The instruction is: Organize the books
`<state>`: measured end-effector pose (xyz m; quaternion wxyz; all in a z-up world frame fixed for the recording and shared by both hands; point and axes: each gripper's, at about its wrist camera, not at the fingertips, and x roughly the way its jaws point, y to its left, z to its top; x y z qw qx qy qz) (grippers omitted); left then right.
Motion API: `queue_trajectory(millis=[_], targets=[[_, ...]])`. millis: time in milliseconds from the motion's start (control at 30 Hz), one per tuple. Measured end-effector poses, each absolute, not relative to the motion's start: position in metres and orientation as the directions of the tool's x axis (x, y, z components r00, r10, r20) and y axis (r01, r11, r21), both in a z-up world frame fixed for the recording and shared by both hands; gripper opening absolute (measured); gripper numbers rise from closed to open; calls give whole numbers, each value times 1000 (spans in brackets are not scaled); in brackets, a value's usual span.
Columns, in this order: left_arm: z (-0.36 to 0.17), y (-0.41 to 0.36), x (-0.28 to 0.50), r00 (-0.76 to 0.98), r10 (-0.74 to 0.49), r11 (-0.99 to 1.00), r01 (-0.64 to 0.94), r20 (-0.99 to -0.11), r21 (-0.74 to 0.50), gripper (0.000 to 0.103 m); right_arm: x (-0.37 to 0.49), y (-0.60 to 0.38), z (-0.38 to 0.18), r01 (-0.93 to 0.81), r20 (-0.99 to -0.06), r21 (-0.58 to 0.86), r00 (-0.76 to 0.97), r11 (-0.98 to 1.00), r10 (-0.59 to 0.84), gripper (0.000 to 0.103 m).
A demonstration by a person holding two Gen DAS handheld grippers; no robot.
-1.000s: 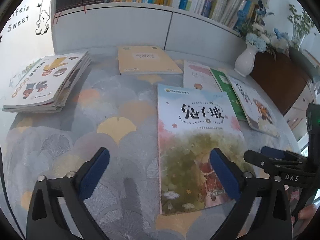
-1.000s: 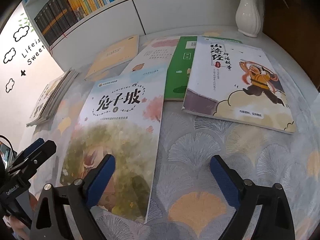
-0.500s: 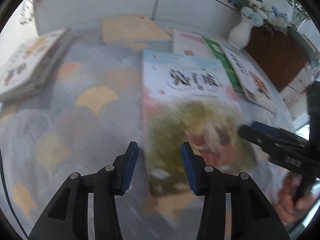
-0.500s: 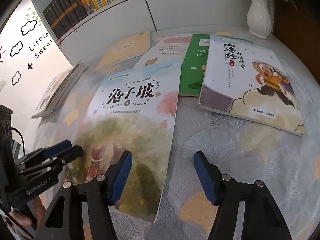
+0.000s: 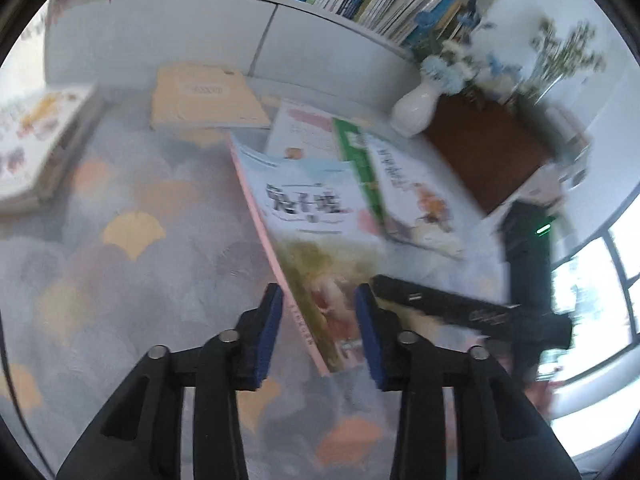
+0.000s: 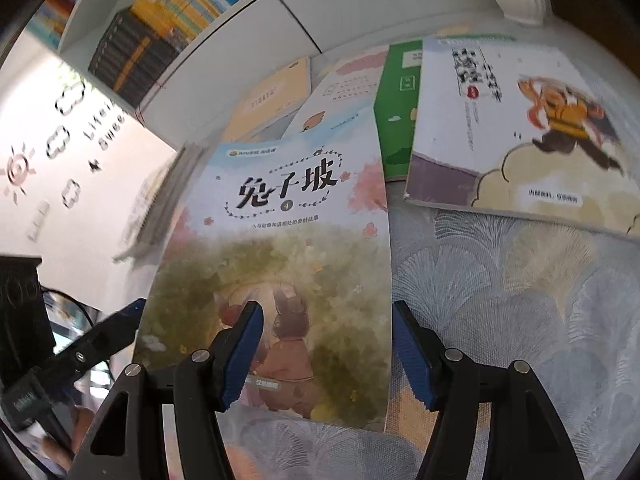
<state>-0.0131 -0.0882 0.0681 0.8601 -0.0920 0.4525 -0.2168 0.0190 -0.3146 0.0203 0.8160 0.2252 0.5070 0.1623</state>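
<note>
Books lie spread over a table with a fan-patterned cloth [image 5: 132,236]. At the far left sits a stack of picture books [image 5: 38,140], then a yellow book [image 5: 204,98] lying flat by the white shelf unit [image 5: 168,36]. Nearer the middle, the rabbit storybook [image 5: 316,232] is tilted, its pink left edge raised off the cloth. That edge runs between the fingers of the left gripper [image 5: 318,336], whose jaws are closing around it; whether the pads already press it cannot be told. From the right wrist view, the same storybook [image 6: 280,264] has its lower right corner between the half-open fingers of the right gripper [image 6: 326,354], the left pad over the cover, the right pad just clear of the edge. Further right lie a green book [image 6: 398,112] and a monkey storybook [image 6: 520,128], overlapping, beside a white vase [image 5: 412,108].
</note>
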Motion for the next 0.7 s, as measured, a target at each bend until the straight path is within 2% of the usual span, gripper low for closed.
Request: queue_trajectory(millis=[133,267,333,467,500,533,600,700], targets=[[63,-99,-14,560,-332,941,250,-759,-228,24,20,-321,18,-18,-727,589,426,808,539,65],[55,-97,-13,554,-262,961,225,-790,-161,24,20,-320,19,-13,-717,605,424,796,553,65],[53,-91,-15,547,-278,958,214,-790,-189,24,18,-319,20,-17,-724,592,427,806,542,65],[51,-72,-9,516,-415,904,143,-749,-402,24,13,-317,24,-30,-745,548,436,836,504,68],[50,-70,-9,513,-409,904,113,-755,-413,24,15,-316,24,-32,-748,542,437,840,500,68],[48,-75,-10,511,-379,917,97,-771,-386,24,16,-315,25,-34,-751,535,438,844,494,69],[42,-94,-12,520,-223,974,82,-825,-212,24,17,-311,25,-37,-754,529,437,848,490,70],[31,-116,-19,552,-110,993,90,-827,-72,25,18,-307,25,-47,-757,524,432,851,490,74]])
